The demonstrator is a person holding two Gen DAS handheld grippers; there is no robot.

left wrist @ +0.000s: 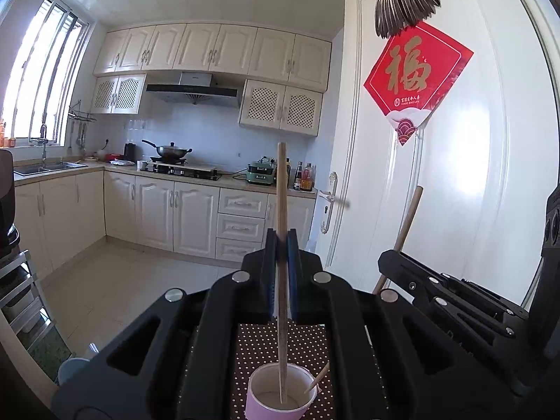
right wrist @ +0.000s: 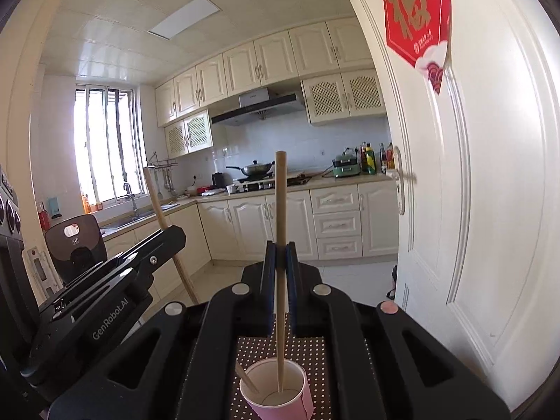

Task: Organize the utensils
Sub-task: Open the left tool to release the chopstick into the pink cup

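Note:
My left gripper (left wrist: 282, 241) is shut on a wooden chopstick (left wrist: 281, 192) that stands almost upright, its lower tip inside a pink paper cup (left wrist: 260, 407). To the right, my right gripper (left wrist: 388, 259) holds a second chopstick (left wrist: 407, 224), tilted, with its tip (left wrist: 316, 379) over the cup's rim. In the right wrist view my right gripper (right wrist: 281, 245) is shut on its upright chopstick (right wrist: 280, 203), whose lower end sits in the same cup (right wrist: 302, 402). My left gripper (right wrist: 175, 236) appears on the left with its slanted chopstick (right wrist: 155, 203).
The cup stands on a brown mat with white dots (left wrist: 259, 346) (right wrist: 308, 346). A white door (left wrist: 472, 175) with a red paper sign (left wrist: 416, 73) stands close on the right. Beyond lie the tiled kitchen floor (left wrist: 140, 280), cream cabinets (left wrist: 157, 213) and a stove with a wok (left wrist: 171, 152).

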